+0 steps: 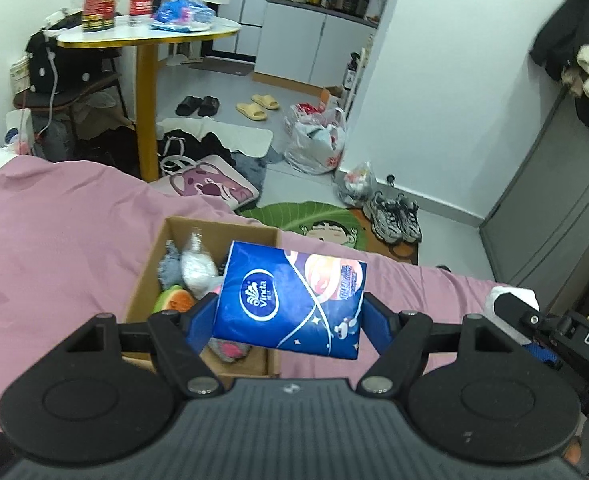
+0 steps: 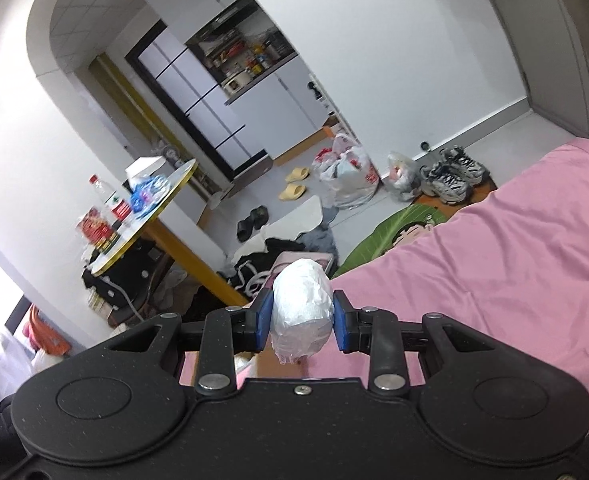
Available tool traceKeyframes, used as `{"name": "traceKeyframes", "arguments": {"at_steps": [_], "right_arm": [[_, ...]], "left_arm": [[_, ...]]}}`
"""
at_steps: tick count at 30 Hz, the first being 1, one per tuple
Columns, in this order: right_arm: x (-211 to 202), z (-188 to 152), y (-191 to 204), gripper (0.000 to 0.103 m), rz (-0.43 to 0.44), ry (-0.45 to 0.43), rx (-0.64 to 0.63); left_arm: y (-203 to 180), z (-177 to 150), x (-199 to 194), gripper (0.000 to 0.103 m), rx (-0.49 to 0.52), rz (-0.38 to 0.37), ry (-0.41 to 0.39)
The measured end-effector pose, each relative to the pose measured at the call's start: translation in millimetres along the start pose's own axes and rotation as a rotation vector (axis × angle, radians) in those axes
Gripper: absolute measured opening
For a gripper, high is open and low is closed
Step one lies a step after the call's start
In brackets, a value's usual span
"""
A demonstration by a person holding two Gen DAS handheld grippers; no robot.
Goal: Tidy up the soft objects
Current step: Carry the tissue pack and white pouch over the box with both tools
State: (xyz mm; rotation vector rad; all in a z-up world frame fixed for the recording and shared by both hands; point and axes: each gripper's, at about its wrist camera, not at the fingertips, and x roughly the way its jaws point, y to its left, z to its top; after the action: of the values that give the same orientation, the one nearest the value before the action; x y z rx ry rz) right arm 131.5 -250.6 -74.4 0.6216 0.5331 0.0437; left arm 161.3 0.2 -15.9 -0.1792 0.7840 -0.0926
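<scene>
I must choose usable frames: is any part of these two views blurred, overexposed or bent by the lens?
Left wrist view: tissue pack sharp; walls bow at the edges. Right wrist view: window area at far left blown out white, table items slightly smeared, room strongly tilted and curved; white bundle clear.

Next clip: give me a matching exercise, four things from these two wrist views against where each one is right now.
Things:
1. blue tissue pack
2. white wrapped bundle
3. cardboard box
4. yellow slippers

Places:
A. on the floor
B. between the right gripper's fingers
C. on the pink bedcover
D. between the left gripper's fingers, above the box

Pairs: 1-D, 2-B, 3-C, 4-A
</scene>
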Motion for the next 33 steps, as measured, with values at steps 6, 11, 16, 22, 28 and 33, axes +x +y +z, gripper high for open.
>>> {"name": "traceKeyframes", "arguments": {"at_steps": [6,11,16,22,28,33], "right_arm": [[-6.8,-5.3,22.4,0.031,0.014,0.016,-0.046],[-6.3,-11.4,40.5,0.031,0.022,0.024,-0.091],[0.7,-20.4,54.1,0.031,0.011,0.034,-0.141],[10.2,-29.9,64.7,0.031,0.019,0.044,-0.176],[21.6,-38.8,75.0,0.031,0.025,0.06,-0.207],[29.0,-43.1,83.1,0.031,0.019,0.067,-0.24]], "left_arm": [[22.9,-0.6,-11.5,0.074,-0.031,0.007,-0.015],[38.4,-1.8,-16.5,0.074,-0.045,0.011,-0.024],[55.1,-4.1,-17.7,0.074,-0.064,0.014,-0.027],[74.6,-5.9,-11.6,0.074,-0.071,0.03,-0.019],[87.1,-9.1,0.5,0.074,-0.092,0.039,-0.005],[89.7,-11.7,14.3,0.074,-0.078,0.041,-0.005]]}}
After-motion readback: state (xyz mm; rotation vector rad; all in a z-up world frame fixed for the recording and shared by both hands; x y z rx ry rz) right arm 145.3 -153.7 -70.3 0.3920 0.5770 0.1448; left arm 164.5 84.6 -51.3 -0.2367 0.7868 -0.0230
